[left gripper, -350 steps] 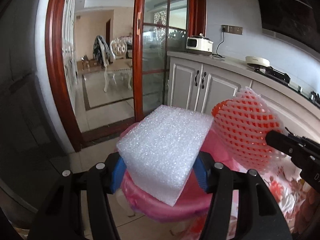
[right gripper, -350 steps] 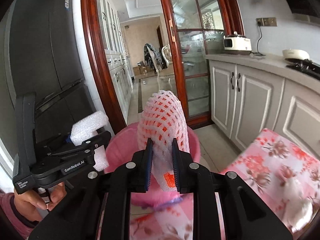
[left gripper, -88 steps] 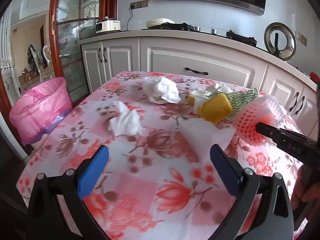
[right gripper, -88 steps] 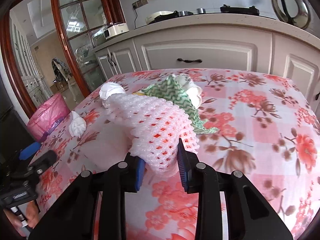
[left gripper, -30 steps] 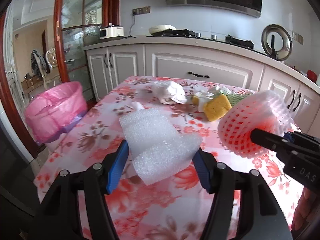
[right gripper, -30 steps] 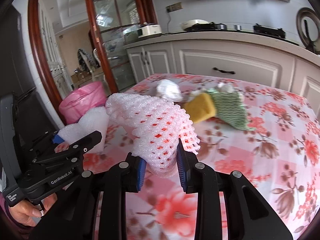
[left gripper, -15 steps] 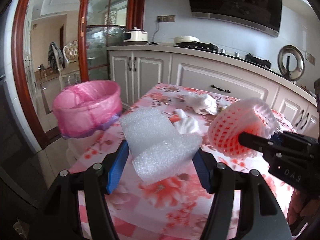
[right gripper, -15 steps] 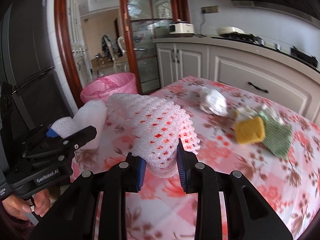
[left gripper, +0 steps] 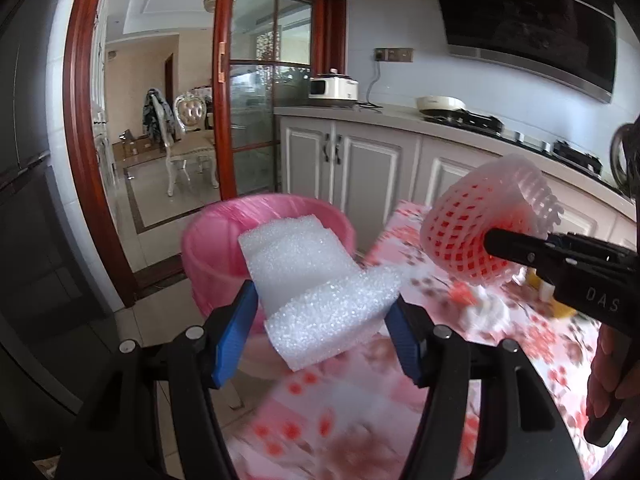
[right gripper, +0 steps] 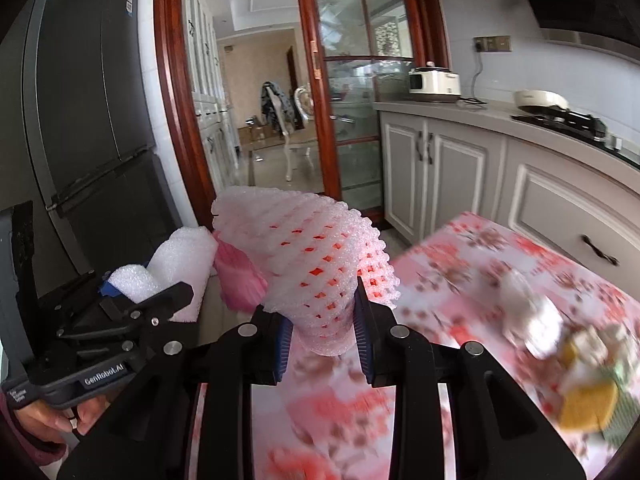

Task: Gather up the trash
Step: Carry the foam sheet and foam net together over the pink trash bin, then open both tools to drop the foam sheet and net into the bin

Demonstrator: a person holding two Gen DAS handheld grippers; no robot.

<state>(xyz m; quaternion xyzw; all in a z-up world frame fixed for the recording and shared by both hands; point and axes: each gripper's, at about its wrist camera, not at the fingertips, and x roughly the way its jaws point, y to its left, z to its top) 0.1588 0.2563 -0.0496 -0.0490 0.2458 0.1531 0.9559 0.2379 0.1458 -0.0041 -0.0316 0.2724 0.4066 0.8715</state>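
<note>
We see our left gripper (left gripper: pixel 322 330) with jaws clamped on a folded white foam sheet (left gripper: pixel 320 288), its long axis running away toward the pink bin (left gripper: pixel 208 248) beyond. Our right gripper (right gripper: pixel 322 338) pinches a foam fruit net (right gripper: pixel 312 264), lengthwise pointing far-left. Readable: "GenRobot.AI", "DAS".

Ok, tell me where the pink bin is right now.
In the left wrist view the pink bin stands on the floor beyond the flowered table's end, before the glass door, directly behind the white foam sheet.
</note>
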